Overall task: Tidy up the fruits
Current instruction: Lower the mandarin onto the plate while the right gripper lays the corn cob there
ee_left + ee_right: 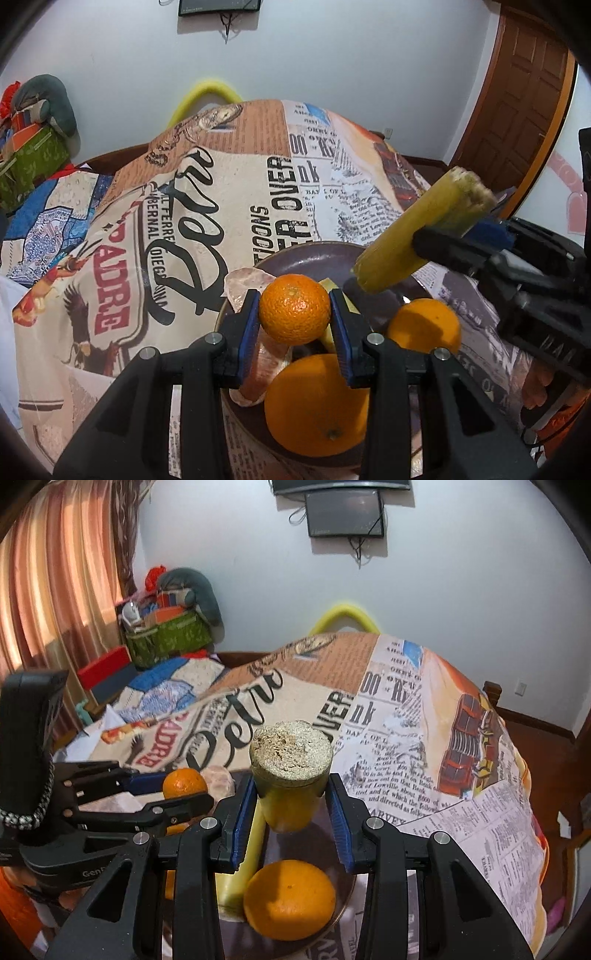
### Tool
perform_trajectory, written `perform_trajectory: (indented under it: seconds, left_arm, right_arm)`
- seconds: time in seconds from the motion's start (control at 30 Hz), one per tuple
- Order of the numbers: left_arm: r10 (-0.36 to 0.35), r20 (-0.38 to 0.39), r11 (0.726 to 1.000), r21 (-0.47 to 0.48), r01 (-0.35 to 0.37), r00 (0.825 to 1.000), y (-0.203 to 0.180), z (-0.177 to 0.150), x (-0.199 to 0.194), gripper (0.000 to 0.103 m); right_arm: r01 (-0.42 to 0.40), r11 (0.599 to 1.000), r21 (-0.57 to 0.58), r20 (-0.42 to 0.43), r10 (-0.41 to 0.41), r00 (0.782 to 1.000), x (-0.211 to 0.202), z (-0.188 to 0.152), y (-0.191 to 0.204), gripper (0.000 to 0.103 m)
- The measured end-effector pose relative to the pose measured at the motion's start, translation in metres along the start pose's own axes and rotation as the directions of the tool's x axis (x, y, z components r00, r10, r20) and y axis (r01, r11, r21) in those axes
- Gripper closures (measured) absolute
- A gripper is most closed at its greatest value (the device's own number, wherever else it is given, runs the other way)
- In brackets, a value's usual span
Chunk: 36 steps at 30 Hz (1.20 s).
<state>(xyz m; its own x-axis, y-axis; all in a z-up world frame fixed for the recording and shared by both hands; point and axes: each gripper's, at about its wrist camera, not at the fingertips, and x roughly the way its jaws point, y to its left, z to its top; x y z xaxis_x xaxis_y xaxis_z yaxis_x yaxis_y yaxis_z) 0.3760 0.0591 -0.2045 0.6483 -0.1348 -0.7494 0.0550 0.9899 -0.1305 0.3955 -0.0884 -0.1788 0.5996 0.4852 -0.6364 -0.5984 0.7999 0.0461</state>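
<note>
The left gripper (294, 317) pinches a small orange (294, 309) between its blue pads above the dark plate (295, 258), probably carrying it to or from there, while at two o'clock the right gripper (291, 805) clamps a yellow corn cob (290, 771) endwise. Two larger oranges (316, 406) lie in the plate at six and four o'clock beside pinkish pieces, crowding any landing spot, and the two grippers sit near enough to collide above the newsprint tablecloth (184, 221).

Black plastic tongs (294, 325) — blue pads (248, 334); silver screws; braided cord.
</note>
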Motion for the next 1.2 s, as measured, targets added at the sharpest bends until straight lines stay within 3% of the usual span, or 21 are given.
perform_trajectory:
  seconds: [0.17, 0.27, 0.6, 1.2]
  left_arm:
    - [-0.019, -0.041, 1.0, -0.018, 0.018, 0.999, 0.004, -0.001, 0.01, 0.066]
    - [-0.079, -0.071, 0.995, -0.059, 0.075, 0.994, 0.008, -0.002, 0.013, 0.066]
    - [-0.052, -0.053, 0.998, -0.042, 0.05, 0.997, 0.002, -0.008, -0.001, 0.06]
    - [0.002, 0.034, 1.0, -0.02, -0.001, 0.999, 0.006, -0.02, -0.073, 0.059]
  right_arm:
    - [-0.007, 1.0, -0.023, -0.049, 0.005, 0.999, 0.008, -0.014, 0.004, 0.068]
    - [-0.009, 0.999, -0.032, -0.057, 0.007, 0.998, 0.003, -0.021, 0.005, 0.068]
    - [-0.03, 0.999, -0.02, -0.094, 0.028, 0.995, -0.006, -0.03, 0.007, 0.063]
    - [-0.055, 0.998, -0.043, -0.1, 0.05, 0.994, -0.025, -0.034, 0.035, 0.06]
